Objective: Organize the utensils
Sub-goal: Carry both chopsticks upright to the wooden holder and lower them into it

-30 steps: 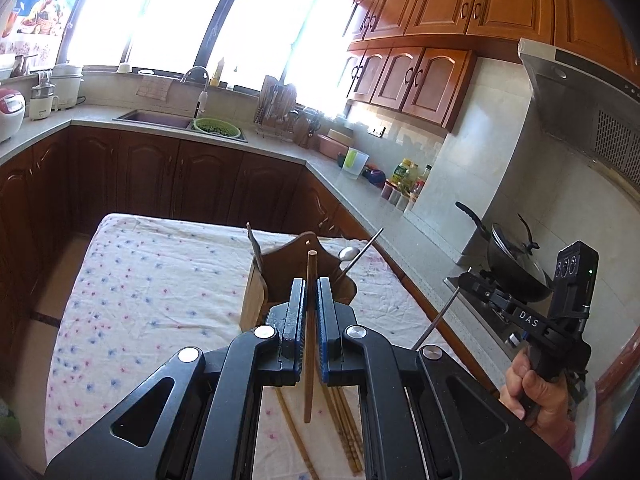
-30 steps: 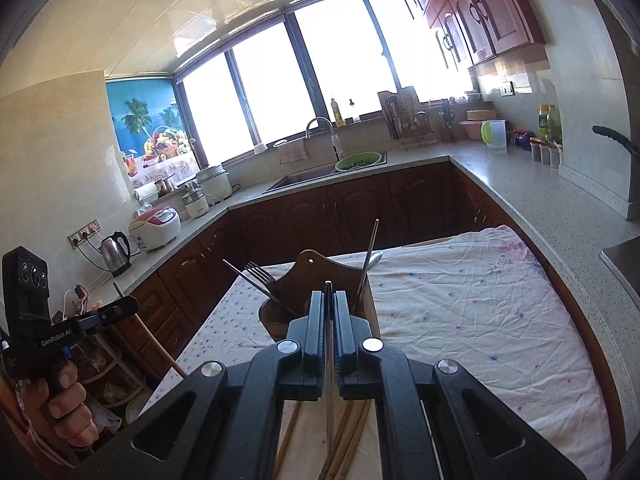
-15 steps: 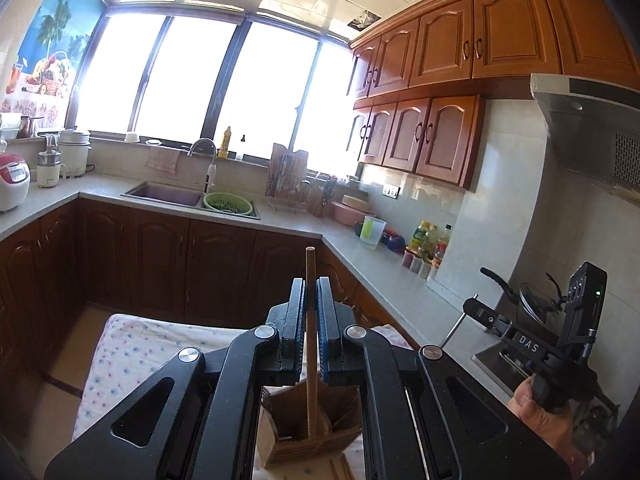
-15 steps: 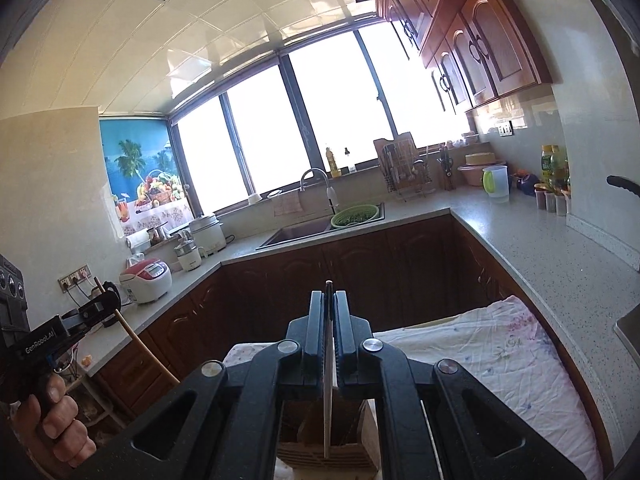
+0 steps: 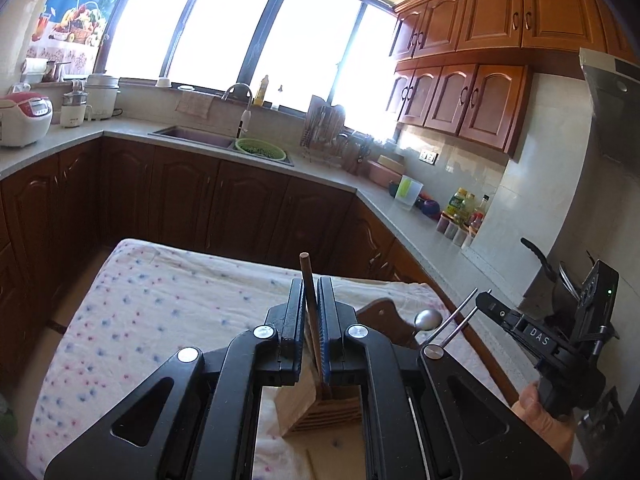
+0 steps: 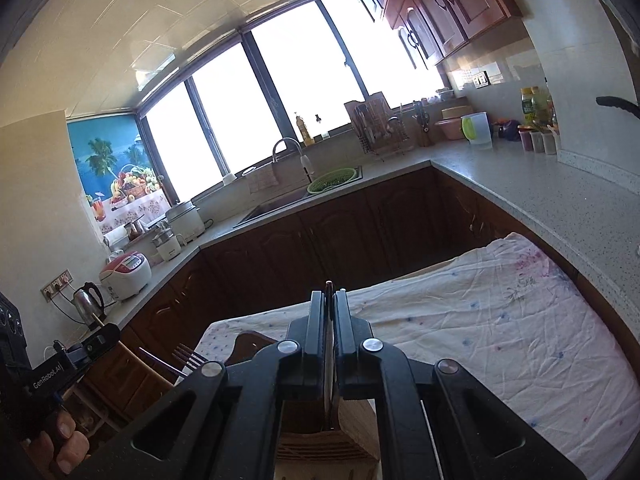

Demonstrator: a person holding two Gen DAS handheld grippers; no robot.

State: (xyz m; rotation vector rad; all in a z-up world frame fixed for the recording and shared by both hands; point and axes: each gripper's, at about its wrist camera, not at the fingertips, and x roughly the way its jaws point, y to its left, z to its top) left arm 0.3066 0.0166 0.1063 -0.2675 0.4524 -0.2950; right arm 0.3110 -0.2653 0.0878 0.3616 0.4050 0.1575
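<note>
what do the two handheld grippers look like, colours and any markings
Both are matte black plastic with silver round bolts. The left gripper has blue pads on its fingers and reads "GenRobot.AI" on its side. The right gripper has dark pads, white "DAS" lettering and a small green light. Bare hands hold the grips; no cables visible.

- A wooden chopstick (image 5: pixel 309 300), round-tipped, is held upright above the wooden utensil holder (image 5: pixel 320 408), its lower end reaching down into it.
- A thin metal utensil (image 6: pixel 329 344), possibly a metal chopstick, is held edge-on above the same holder.
- A fork (image 6: pixel 188 358) and a spoon (image 5: pixel 427 319) are seen leaning out of the holder.
</note>
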